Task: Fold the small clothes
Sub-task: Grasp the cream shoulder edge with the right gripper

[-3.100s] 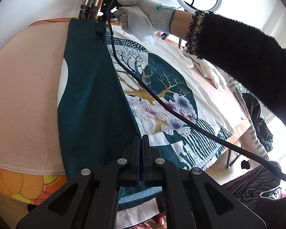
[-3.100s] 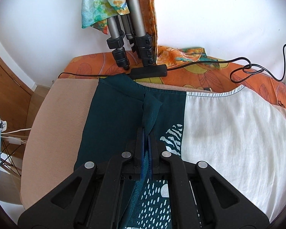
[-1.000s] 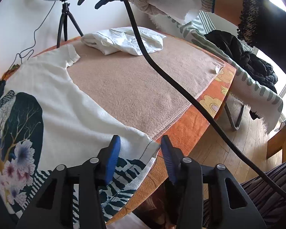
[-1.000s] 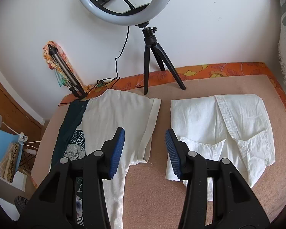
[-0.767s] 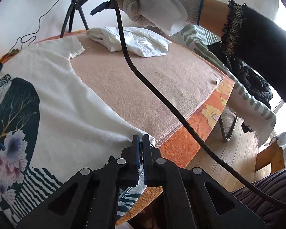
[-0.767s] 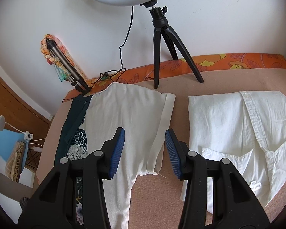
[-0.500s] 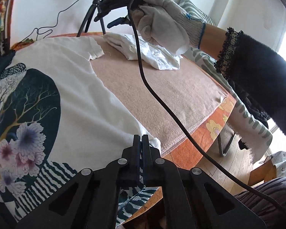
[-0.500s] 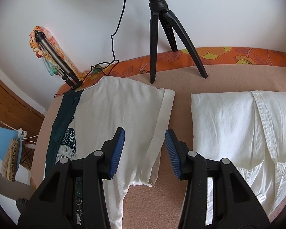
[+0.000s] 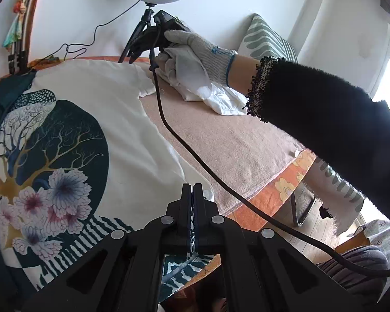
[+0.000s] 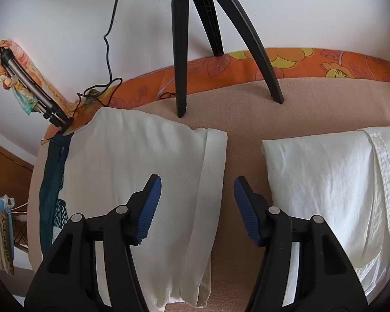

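A white T-shirt (image 9: 132,140) with a dark teal tree-and-flower print lies flat on the tan blanket (image 9: 221,140). My left gripper (image 9: 194,195) is shut on the shirt's near hem corner, and striped fabric shows between its fingers. In the right wrist view the shirt's white sleeve (image 10: 202,171) lies under my right gripper (image 10: 197,182), whose jaws are opening just above the sleeve's cuff edge, pads apart from the cloth. In the left wrist view a gloved hand (image 9: 192,57) holds the right gripper over the far sleeve.
A folded white garment (image 10: 332,187) lies right of the sleeve. A ring-light tripod (image 10: 195,39) stands on the blanket behind it. A black cable (image 9: 195,156) crosses the table. The orange floral cover's edge (image 9: 280,189) drops to the floor at right.
My left gripper closed on the hem corner and drew it up and leftward. My right gripper came down toward the sleeve and its jaws widened.
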`<state>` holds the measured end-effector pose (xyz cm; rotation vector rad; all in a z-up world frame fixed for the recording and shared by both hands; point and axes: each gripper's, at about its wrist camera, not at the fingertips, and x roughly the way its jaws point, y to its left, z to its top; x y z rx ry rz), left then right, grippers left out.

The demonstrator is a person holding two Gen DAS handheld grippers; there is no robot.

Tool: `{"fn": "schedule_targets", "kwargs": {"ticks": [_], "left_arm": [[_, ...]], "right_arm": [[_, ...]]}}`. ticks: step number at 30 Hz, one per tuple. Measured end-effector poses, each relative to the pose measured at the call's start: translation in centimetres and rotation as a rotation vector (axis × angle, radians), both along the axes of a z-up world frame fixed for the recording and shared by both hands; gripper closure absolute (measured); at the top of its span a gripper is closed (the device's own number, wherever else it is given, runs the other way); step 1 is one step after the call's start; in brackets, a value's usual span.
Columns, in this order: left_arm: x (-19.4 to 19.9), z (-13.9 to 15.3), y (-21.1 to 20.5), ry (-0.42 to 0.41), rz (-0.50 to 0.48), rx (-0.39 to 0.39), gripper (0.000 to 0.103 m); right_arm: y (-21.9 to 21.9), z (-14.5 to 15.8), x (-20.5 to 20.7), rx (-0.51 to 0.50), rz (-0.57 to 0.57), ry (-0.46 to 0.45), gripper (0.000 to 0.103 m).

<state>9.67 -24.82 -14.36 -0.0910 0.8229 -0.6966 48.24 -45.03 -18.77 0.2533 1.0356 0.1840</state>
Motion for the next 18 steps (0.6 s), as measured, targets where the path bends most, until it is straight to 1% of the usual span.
{"fn": "schedule_targets", "kwargs": {"ticks": [1,3,5,6,7,8,9,10,12,13,18], "left_arm": [[0.0,0.0,0.3,0.003,0.006,0.000,0.103],[-0.2,0.0,0.8,0.001,0.017,-0.005,0.103],[-0.3,0.0,1.4,0.004,0.024,-0.012,0.103],[-0.4,-0.1,1.5,0.004,0.026,-0.012,0.103],[-0.5,-0.2,1.8,0.006,0.027,-0.011,0.103],[-0.5,-0.2,1.9,0.007,0.028,-0.011,0.103],[-0.6,-0.2,2.2,0.006,0.032,-0.011,0.103],[-0.6,-0.2,2.6,0.007,0.040,-0.016,0.103],[-0.7,0.0,3.3,0.001,0.051,-0.025,0.103],[-0.8,0.1,3.7,-0.003,0.057,-0.029,0.103],[-1.1,0.5,5.8,-0.016,0.086,-0.045,0.103]], "right_arm": [[0.1,-0.5,0.3,-0.025,-0.008,0.010,0.042],[0.4,-1.0,0.6,-0.062,-0.004,0.001,0.042],[0.6,-1.5,0.8,-0.079,-0.013,-0.005,0.042],[0.8,-1.8,0.8,-0.075,-0.016,-0.007,0.044],[1.1,-2.0,0.8,-0.082,-0.009,-0.010,0.056],[1.5,-2.1,0.8,-0.107,-0.005,-0.018,0.062],[2.0,-2.0,0.8,-0.138,-0.008,-0.032,0.081],[2.2,-2.1,0.9,-0.139,-0.004,-0.029,0.095],[2.4,-2.0,1.0,-0.116,-0.018,-0.022,0.097],[2.5,-1.6,0.9,-0.123,-0.028,-0.027,0.098],[4.1,1.7,0.7,-0.167,-0.049,-0.063,0.099]]}}
